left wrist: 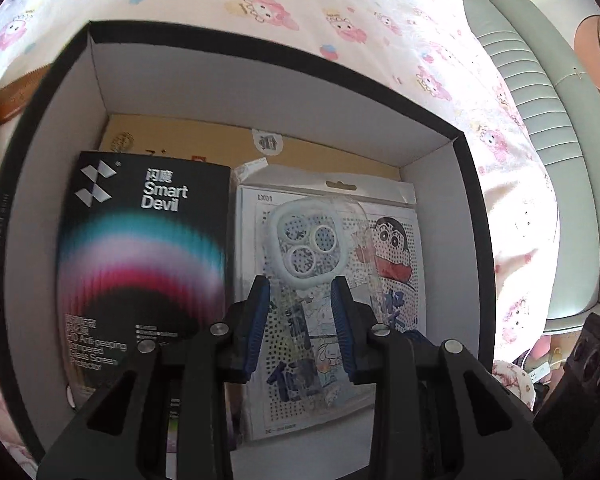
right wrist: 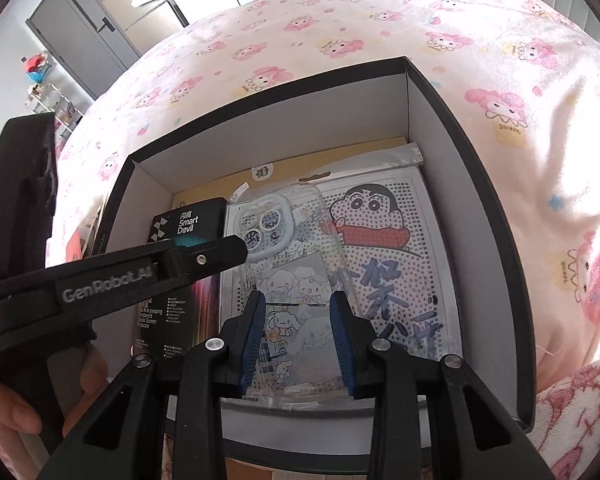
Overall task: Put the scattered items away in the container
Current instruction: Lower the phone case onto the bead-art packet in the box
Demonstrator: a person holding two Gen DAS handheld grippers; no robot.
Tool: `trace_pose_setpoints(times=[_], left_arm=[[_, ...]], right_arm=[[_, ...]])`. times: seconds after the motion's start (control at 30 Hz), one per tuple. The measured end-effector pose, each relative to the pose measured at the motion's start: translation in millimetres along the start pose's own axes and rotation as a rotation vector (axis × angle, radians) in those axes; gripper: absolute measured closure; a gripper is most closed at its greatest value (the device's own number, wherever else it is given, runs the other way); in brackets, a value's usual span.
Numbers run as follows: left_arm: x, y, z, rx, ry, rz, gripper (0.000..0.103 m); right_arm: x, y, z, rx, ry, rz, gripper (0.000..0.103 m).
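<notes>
Your left claw (left wrist: 300,292) | narrowly parted, gripping nothing, over the phone case (left wrist: 300,248) in the box (left wrist: 52,184); your right claw (right wrist: 298,308) | likewise, empty.

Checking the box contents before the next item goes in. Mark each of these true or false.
1. The black box sits on a cartoon-print bedsheet. True.
2. The Smart Devil screen protector pack lies outside the box. False: it lies inside, left of the clear phone case.
3. The clear phone case rests on the Shin-chan packet. True.
4. The box is empty. False: several items are in it.
</notes>
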State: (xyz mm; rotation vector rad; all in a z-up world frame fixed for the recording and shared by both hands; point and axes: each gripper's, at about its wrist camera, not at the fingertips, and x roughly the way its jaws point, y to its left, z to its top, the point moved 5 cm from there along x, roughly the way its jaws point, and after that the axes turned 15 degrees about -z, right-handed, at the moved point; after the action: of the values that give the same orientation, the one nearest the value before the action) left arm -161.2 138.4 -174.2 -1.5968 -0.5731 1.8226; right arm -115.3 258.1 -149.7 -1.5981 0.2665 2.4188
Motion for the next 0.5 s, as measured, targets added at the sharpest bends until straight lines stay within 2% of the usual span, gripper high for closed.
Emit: trace_pose_setpoints(times=[0.1,0.2,0.23,0.37,0.43,0.5], left_arm=[[15.7,-10.7,-3.1,0.018,0.043,-0.019,0.072],[21.8,-27.5,-7.0,0.028,0.075,-0.107,0.072],[18.4,-30.6,-7.7,0.034,0.064,-0.113,0.072],[-6.9,-24.2,-10.5,0.078,0.023,-0.026,0.072],[-21.5,-9.8,-9.8,0.07,0.008,0.018,0.072],[-33.7,-1.4,-9.6,0.052,-0.01,0.026,0.072]], right_arm=[[-2.6,-6.4,1.7,-0.001,-0.01,-0.025,0.073],[-4.1,-16.1,2.0,0.022,-0.016,-0.027,0.073],[-3.8,-18.9,2.3,0.026,-0.012,-0.029,0.073],[-3.8,-23.7,4.6,0.01,0.013,-0.041,0.073],[-7.6,-22.7,10.6,-0.002,0.031,0.007,0.073],[-12.7,-23.3,20.2,0.0,0.041,0.043,0.073]])
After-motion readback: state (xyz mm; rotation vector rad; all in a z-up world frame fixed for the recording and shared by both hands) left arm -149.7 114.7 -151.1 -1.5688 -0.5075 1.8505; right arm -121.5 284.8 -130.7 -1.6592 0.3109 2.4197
